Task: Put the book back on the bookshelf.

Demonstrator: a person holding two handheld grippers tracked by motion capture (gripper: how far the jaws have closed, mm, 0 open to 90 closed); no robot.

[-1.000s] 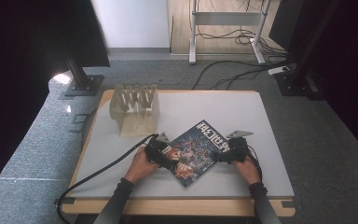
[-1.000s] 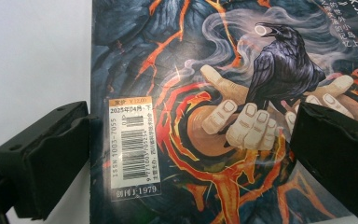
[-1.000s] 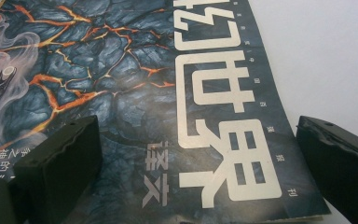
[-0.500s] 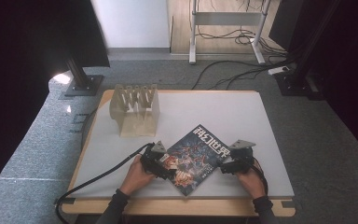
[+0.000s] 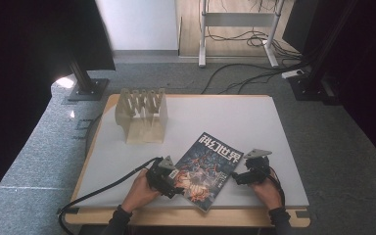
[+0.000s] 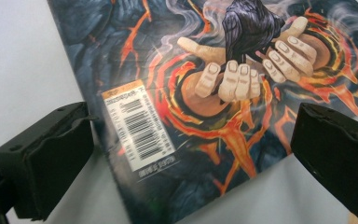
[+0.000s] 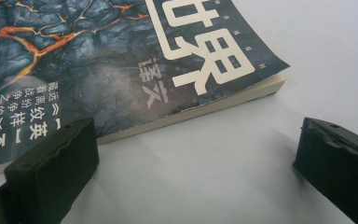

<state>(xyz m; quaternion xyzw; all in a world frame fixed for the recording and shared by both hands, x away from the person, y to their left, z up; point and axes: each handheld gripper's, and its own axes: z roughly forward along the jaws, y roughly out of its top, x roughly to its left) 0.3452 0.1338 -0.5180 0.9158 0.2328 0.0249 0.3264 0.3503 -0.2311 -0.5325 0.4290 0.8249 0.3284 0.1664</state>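
The left gripper (image 5: 169, 180) stands with its jaws spread wide apart over the near left corner of the magazine (image 5: 208, 169), clasping nothing; in the left gripper view the two black pads sit on either side of that corner, where a white barcode label (image 6: 140, 129) lies on the dark cover (image 6: 205, 93). The right gripper (image 5: 240, 177) is likewise spread and empty, just beside the magazine's right edge; in the right gripper view one pad lies close against the page edge (image 7: 191, 114) and the other well off over bare tabletop. The magazine lies flat and turned askew on the near middle of the white table (image 5: 225, 117). Farther back on the left stands a pale wooden rack (image 5: 142, 115), well apart from the magazine.
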